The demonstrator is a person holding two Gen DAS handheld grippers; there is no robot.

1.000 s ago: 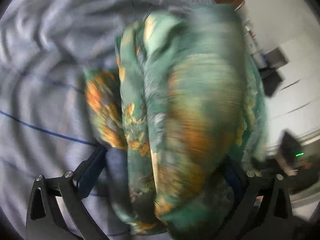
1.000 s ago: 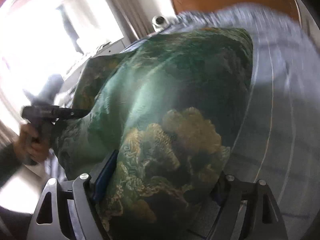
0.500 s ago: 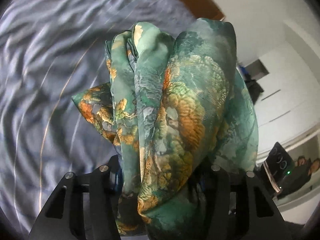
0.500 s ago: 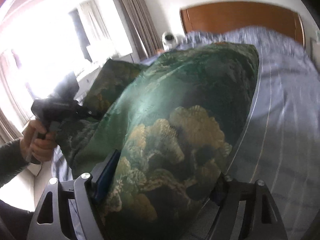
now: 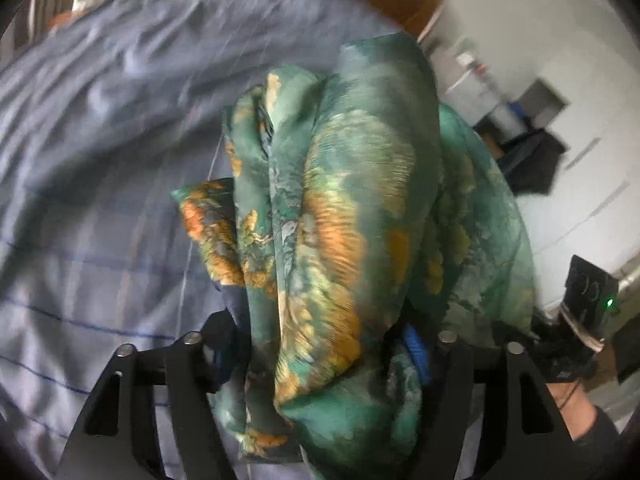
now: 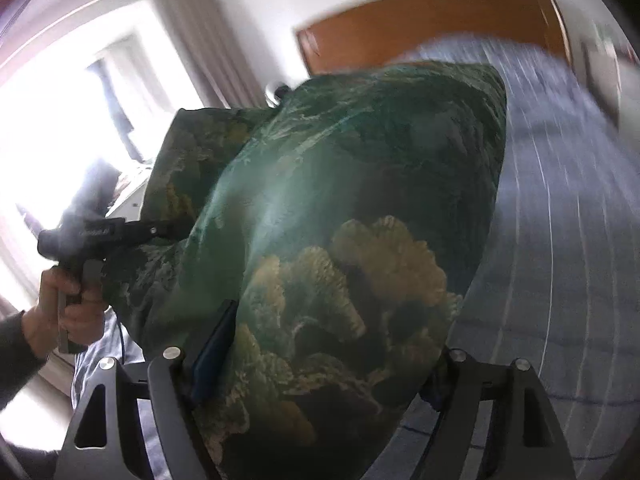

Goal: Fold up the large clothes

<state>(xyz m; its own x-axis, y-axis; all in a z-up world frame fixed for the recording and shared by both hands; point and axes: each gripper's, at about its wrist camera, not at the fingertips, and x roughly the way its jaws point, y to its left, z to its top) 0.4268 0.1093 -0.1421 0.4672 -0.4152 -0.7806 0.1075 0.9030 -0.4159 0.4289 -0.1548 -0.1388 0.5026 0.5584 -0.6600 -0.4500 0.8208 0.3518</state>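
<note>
**A:** Where to find the garment (image 5: 340, 208)?

**B:** Up off the blue striped bed cover (image 5: 100, 200), bunched and slung between the two tools. Clamped in thick folds by the left gripper (image 5: 320, 340), though easing apart there right now, with cloth packed into the gap and pressing on both pads. Pinched in the right gripper (image 6: 328, 352) too, a fat wad wedged between widely spread fingers.

**A:** Worth worrying about?

**B:** Very much. Could slip out on the left if loosened further while hanging in the air. Looks silky and slick, so likely to slide. Would then swing from the right side alone and drop in a heap, with any fold undone. Could also end up folded crooked: grabbed as a bundle rather than by a clean edge, so hard to lay flat without trapped creases.

**A:** Anything impossible to read?

**B:** Plenty. Cannot tell what kind of garment, nor find a collar, sleeve or hem. Cannot see the lower end, cut off at the bottom of both views. Fingertips buried under cloth on both sides, so hard to judge the depth of the bite. Blurred all over, especially the bed cover and the wooden headboard (image 6: 420, 28). Washed out to white at the window in the right wrist view, with only the left hand (image 6: 64, 312) on its handle readable there.
</note>
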